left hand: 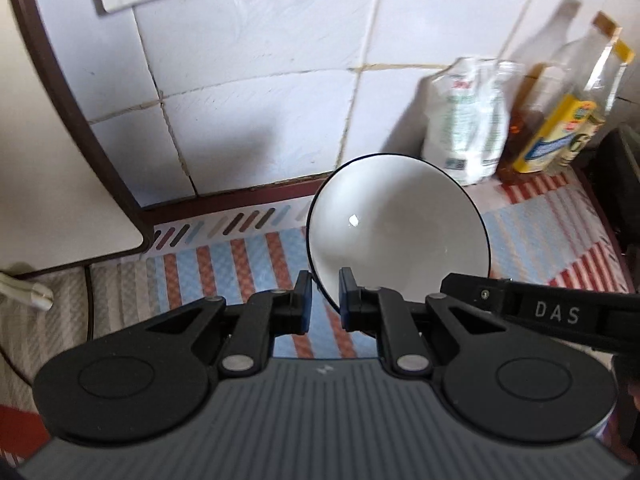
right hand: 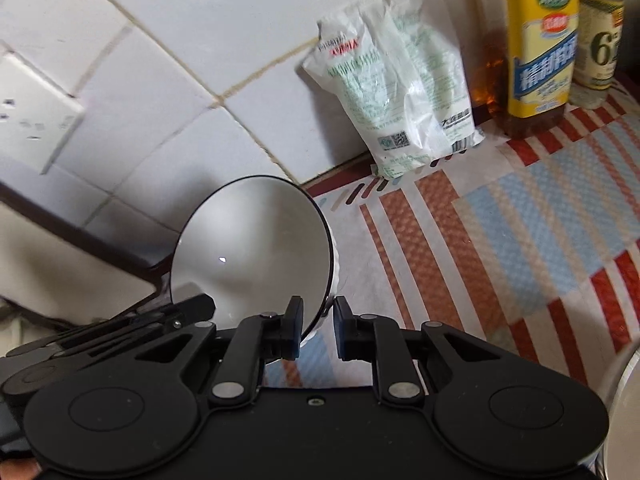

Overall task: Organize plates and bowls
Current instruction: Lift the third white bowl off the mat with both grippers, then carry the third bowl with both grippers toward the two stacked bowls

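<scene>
Bowl (right hand: 252, 248) tipped on edge, opening facing both cameras, rim pinched by both tongs (left hand: 325, 300) (right hand: 317, 328).

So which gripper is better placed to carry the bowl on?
Either: the left gripper and right gripper each straddle the tilted bowl's rim; the left shows slightly more rim between its fingers.
</scene>
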`<action>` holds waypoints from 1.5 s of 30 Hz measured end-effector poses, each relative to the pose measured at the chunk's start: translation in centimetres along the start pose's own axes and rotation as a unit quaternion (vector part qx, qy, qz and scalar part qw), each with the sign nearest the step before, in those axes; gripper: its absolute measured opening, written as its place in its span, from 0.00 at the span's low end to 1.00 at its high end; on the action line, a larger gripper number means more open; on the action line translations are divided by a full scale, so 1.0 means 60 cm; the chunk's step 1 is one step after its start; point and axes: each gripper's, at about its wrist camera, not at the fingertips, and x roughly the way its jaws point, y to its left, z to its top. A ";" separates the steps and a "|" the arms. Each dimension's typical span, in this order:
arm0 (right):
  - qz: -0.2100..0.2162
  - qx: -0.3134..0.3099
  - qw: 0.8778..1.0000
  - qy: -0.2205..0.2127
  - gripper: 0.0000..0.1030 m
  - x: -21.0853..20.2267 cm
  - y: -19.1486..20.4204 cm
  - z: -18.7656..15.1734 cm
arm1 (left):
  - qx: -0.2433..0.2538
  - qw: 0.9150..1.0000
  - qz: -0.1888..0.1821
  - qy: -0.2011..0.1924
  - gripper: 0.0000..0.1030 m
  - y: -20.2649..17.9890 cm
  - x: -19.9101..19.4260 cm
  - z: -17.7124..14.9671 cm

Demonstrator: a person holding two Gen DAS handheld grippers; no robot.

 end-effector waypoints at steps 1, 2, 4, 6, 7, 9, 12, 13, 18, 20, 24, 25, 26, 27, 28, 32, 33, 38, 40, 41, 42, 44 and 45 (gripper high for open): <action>0.001 0.003 1.000 -0.002 0.19 -0.011 -0.002 -0.004 | 0.001 1.000 -0.004 -0.001 0.11 -0.005 -0.011 -0.006; 0.001 0.007 1.000 -0.001 0.19 -0.023 -0.005 -0.007 | 0.001 1.000 -0.006 0.000 0.12 -0.009 -0.021 -0.011; 0.005 0.009 1.000 -0.001 0.19 -0.047 -0.010 -0.014 | 0.000 1.000 -0.012 0.002 0.12 -0.017 -0.040 -0.019; 0.002 -0.004 1.000 -0.006 0.20 -0.074 -0.009 -0.022 | 0.008 1.000 -0.009 0.001 0.12 -0.033 -0.059 -0.026; 0.001 -0.014 1.000 -0.012 0.20 -0.086 -0.007 -0.026 | 0.017 1.000 -0.006 -0.002 0.12 -0.042 -0.068 -0.031; -0.002 -0.041 0.999 -0.022 0.20 -0.113 -0.002 -0.032 | 0.029 1.000 -0.003 -0.011 0.12 -0.058 -0.088 -0.036; -0.006 -0.063 0.997 -0.036 0.20 -0.147 0.000 -0.041 | 0.022 0.999 -0.016 -0.019 0.12 -0.069 -0.117 -0.039; -0.008 -0.070 0.997 -0.042 0.20 -0.159 0.000 -0.046 | 0.024 0.999 -0.021 -0.021 0.12 -0.073 -0.125 -0.040; -0.012 -0.078 0.994 -0.070 0.20 -0.211 -0.014 -0.072 | 0.043 0.997 -0.048 -0.036 0.13 -0.108 -0.167 -0.044; -0.020 -0.081 0.993 -0.078 0.20 -0.234 -0.022 -0.084 | 0.049 0.996 -0.061 -0.038 0.13 -0.127 -0.179 -0.046; -0.034 -0.074 0.993 -0.089 0.20 -0.287 -0.052 -0.097 | 0.074 0.992 -0.090 -0.045 0.13 -0.176 -0.202 -0.055; -0.036 -0.069 0.993 -0.091 0.20 -0.299 -0.063 -0.100 | 0.081 0.991 -0.095 -0.046 0.13 -0.191 -0.207 -0.059; -0.038 -0.062 0.993 -0.093 0.20 -0.310 -0.075 -0.105 | 0.088 0.990 -0.100 -0.047 0.13 -0.205 -0.209 -0.063; -0.041 -0.056 0.993 -0.094 0.20 -0.320 -0.086 -0.108 | 0.093 0.989 -0.104 -0.045 0.13 -0.219 -0.210 -0.067; -0.045 -0.050 0.993 -0.095 0.20 -0.327 -0.098 -0.112 | 0.100 0.988 -0.106 -0.044 0.13 -0.233 -0.210 -0.071; -0.053 -0.025 0.993 -0.098 0.20 -0.352 -0.150 -0.128 | 0.123 0.986 -0.107 -0.037 0.13 -0.287 -0.200 -0.092; -0.055 -0.021 0.993 -0.098 0.20 -0.355 -0.163 -0.131 | 0.124 0.986 -0.108 -0.033 0.13 -0.299 -0.194 -0.098; -0.070 -0.010 0.994 -0.085 0.20 -0.362 -0.223 -0.138 | 0.107 0.986 -0.124 0.005 0.13 -0.349 -0.151 -0.119; -0.075 -0.008 0.994 -0.078 0.20 -0.362 -0.245 -0.134 | 0.094 0.986 -0.132 0.028 0.13 -0.361 -0.128 -0.122; -0.078 -0.011 0.994 -0.075 0.20 -0.361 -0.254 -0.132 | 0.086 0.986 -0.135 0.039 0.13 -0.365 -0.117 -0.124; -0.081 -0.013 0.994 -0.070 0.20 -0.358 -0.261 -0.129 | 0.080 0.986 -0.136 0.048 0.13 -0.368 -0.106 -0.125; -0.084 -0.019 0.995 -0.060 0.20 -0.349 -0.275 -0.123 | 0.071 0.987 -0.135 0.060 0.13 -0.376 -0.086 -0.128; -0.084 -0.023 0.995 -0.056 0.20 -0.343 -0.280 -0.121 | 0.072 0.986 -0.133 0.066 0.13 -0.381 -0.074 -0.129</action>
